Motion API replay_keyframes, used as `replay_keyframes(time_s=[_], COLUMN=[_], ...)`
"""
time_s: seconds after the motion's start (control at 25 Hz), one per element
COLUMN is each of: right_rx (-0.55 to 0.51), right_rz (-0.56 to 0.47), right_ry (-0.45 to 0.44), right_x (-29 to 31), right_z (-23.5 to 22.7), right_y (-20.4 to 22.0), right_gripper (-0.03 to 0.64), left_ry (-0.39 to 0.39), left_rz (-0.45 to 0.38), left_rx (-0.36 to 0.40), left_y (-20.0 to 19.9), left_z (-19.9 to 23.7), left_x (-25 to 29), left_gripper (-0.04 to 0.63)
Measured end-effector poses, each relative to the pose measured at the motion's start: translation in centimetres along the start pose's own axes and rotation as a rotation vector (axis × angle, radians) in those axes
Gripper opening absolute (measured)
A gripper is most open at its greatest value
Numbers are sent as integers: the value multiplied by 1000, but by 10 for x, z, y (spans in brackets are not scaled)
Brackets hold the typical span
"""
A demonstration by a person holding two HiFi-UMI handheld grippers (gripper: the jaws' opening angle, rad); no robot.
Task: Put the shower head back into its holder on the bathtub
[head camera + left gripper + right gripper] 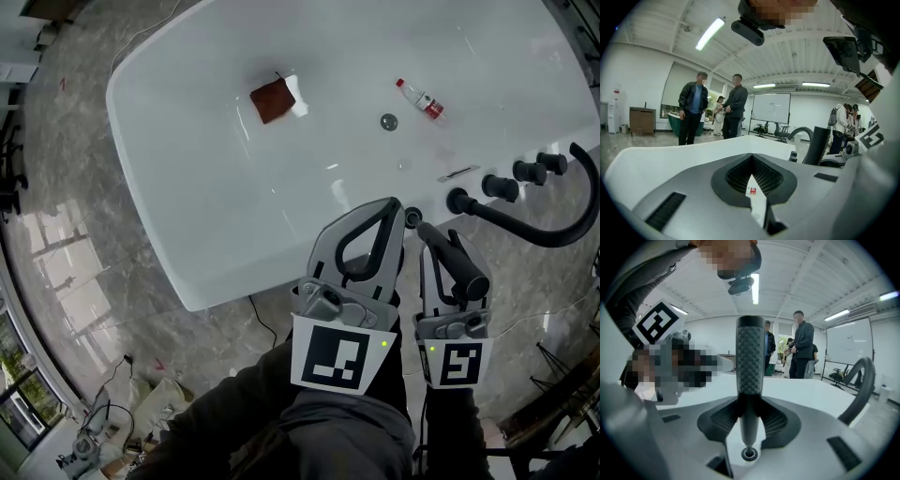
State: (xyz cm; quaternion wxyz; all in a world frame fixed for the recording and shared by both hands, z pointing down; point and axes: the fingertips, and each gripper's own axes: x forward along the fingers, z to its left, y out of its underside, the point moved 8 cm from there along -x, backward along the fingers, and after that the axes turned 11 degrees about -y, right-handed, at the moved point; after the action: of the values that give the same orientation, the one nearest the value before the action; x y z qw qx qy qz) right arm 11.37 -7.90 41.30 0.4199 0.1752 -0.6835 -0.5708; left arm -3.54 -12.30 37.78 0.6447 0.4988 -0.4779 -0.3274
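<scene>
Gripping black shower head [469, 274] in right gripper [439, 239], head view: long axis slanted, narrow end toward holder [412, 217] on bathtub [187, 141] rim, thick end back toward person [337, 441]. Alongside, left gripper [396, 211], jaws closed on nothing. Left gripper view: tips met, empty; white bathtub beyond. Right gripper view: shower head upright in frame, pads [717, 420] clamped on its neck, textured end up, thin end down at holder; seated or not, cannot tell.

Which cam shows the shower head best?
Right gripper view: the shower head fills centre frame, clamped upright in the right gripper. Head view shows it small, from above. Left gripper view shows only a dark bar at right, probably it.
</scene>
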Motion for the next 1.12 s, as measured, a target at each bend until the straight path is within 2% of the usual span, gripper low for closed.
replay_keyframes(time_s=[0.72,1.12], right_rx=[41,43], right_rz=[44,63], right_ry=[10,13], right_x=[15,20], right_z=[-8,-6], right_y=[42,49], right_gripper=[141,141], left_ry=[29,29], left_rz=[41,49], left_rx=[0,-7], left_y=[34,38], left_z=[-3,0], left_x=[23,22], left_gripper=[3,3])
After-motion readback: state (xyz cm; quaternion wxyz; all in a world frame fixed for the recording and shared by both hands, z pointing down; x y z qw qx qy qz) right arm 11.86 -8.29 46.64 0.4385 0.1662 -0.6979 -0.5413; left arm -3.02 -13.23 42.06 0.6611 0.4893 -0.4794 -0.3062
